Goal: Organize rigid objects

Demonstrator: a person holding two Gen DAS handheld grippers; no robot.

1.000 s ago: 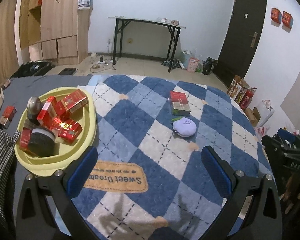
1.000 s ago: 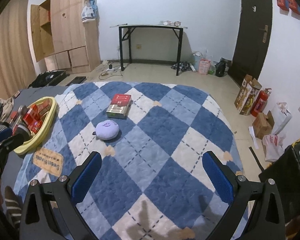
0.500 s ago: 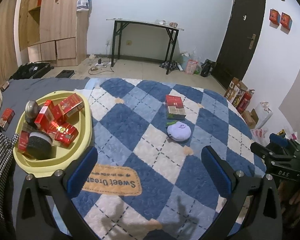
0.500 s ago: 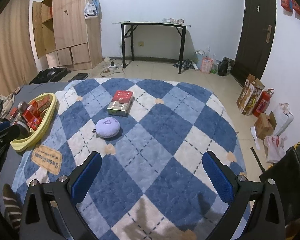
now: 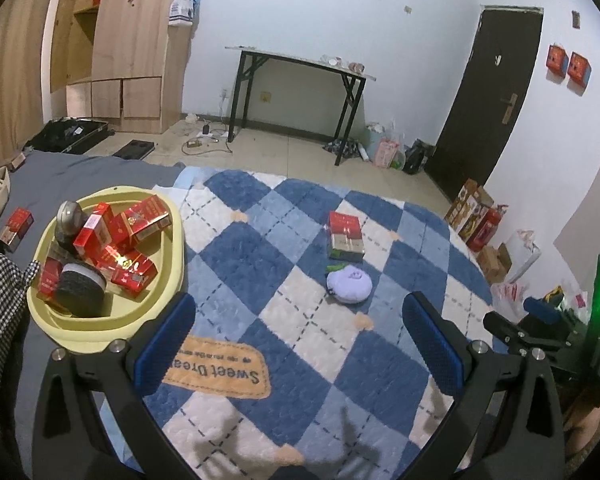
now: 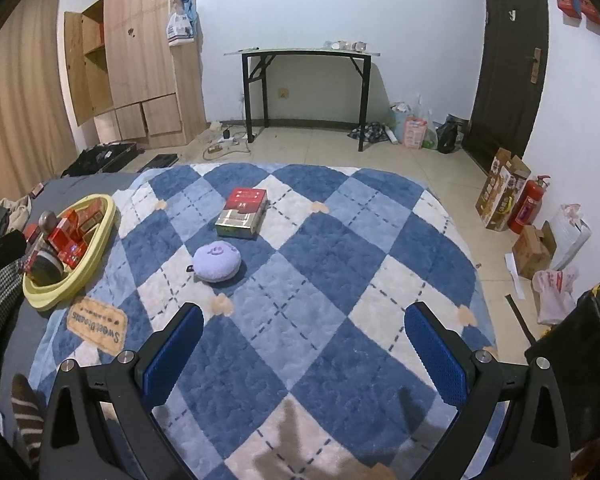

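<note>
Both grippers are held wide apart and empty above the blue-and-white checked blanket (image 6: 340, 272). The left gripper (image 5: 298, 334) is seen at the bottom of the left wrist view, its two blue pads well separated, nothing between them. The right gripper (image 6: 304, 344) is likewise spread, at the bottom of the right wrist view.

One yellow basin (image 5: 168, 292) is found at the left of the left wrist view, and several red boxes (image 5: 146, 216) are piled inside it; the exact count cannot be told, as they overlap. Two round dark items are also counted in there: one metallic ball-like piece (image 5: 68, 216) and one black cylinder (image 5: 80, 290).

At mid-frame one red-and-white box (image 6: 242, 213) is lying flat on the blanket, and just below it one lilac round pouch (image 6: 216, 262) is resting, close by but apart. One more small red box (image 5: 17, 222) is spotted outside the basin, at the far left edge.
</note>
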